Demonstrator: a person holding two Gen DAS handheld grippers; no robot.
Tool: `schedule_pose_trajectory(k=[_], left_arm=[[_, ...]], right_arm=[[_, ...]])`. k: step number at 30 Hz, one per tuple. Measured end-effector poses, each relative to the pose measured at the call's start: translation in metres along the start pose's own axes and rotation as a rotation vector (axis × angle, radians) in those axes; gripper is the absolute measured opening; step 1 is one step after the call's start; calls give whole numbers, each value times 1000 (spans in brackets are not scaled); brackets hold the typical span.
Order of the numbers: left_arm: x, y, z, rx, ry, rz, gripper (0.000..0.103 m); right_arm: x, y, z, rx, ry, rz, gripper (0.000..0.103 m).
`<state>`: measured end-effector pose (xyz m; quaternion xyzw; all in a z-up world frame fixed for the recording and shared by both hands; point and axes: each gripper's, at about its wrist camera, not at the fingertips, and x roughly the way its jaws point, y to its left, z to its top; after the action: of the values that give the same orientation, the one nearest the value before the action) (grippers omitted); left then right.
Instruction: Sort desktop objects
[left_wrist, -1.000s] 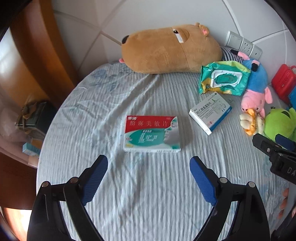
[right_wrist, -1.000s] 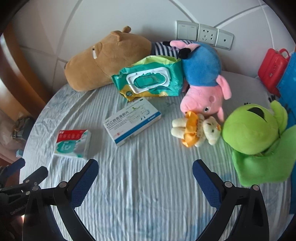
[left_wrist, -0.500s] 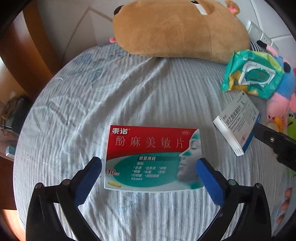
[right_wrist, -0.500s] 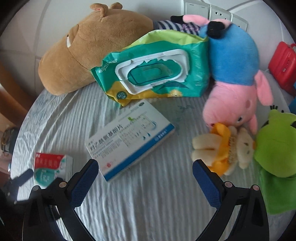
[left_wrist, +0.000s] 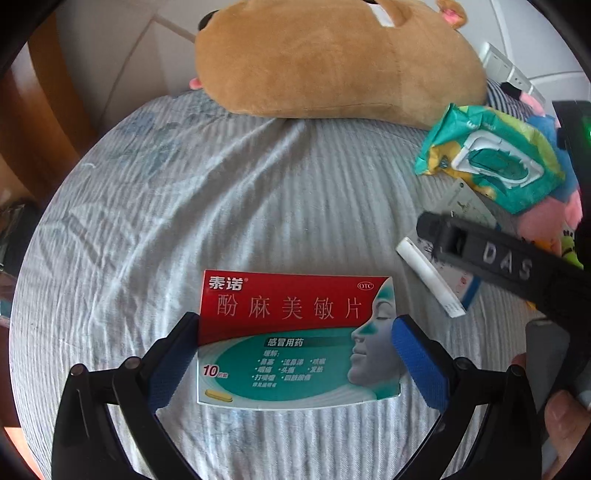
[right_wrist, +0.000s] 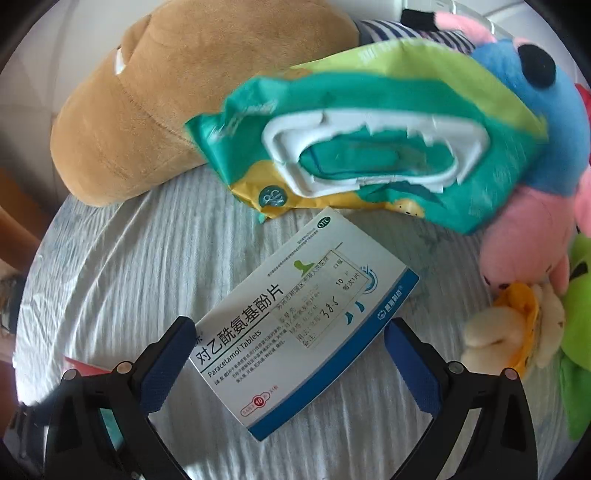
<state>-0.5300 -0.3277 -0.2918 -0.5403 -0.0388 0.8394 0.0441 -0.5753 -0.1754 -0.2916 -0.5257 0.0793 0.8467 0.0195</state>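
A red and teal medicine box (left_wrist: 295, 339) lies flat on the striped cloth. My left gripper (left_wrist: 295, 354) is open, one finger at each short end of it, close to the box ends. A white and blue paracetamol box (right_wrist: 303, 325) lies at an angle on the cloth. My right gripper (right_wrist: 288, 354) is open and straddles it, with gaps at both sides. In the left wrist view the right gripper's black finger (left_wrist: 498, 258) lies over that white box (left_wrist: 436, 280).
A brown plush (left_wrist: 332, 59) lies at the back. A green wipes pack (right_wrist: 362, 140) leans on a blue and pink plush (right_wrist: 535, 206). A small cream and orange bear (right_wrist: 513, 325) and a green plush (right_wrist: 580, 325) sit at the right. Wall sockets (left_wrist: 506, 70) are behind.
Both grippers have moved forward and down, each ending with its fingers around its box. Both stay open.
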Motion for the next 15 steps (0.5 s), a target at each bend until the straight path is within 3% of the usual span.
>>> schedule_pose_trajectory(k=[8,13,14,15], left_arm=[[3,-9,-1,47,0,4,103],[-8,12,-17,27,15,31,103],[-12,15,-21,34,19,41,103],[-15,18,-25,41,22,52,103]], right_arm=[[8,3,-2,-81,63,86,102],[-10,-17,-26,-154,94,83,100],[-15,-20,-32,-178,96,62,95],[-19,-24,-39,-203,98,41,82]])
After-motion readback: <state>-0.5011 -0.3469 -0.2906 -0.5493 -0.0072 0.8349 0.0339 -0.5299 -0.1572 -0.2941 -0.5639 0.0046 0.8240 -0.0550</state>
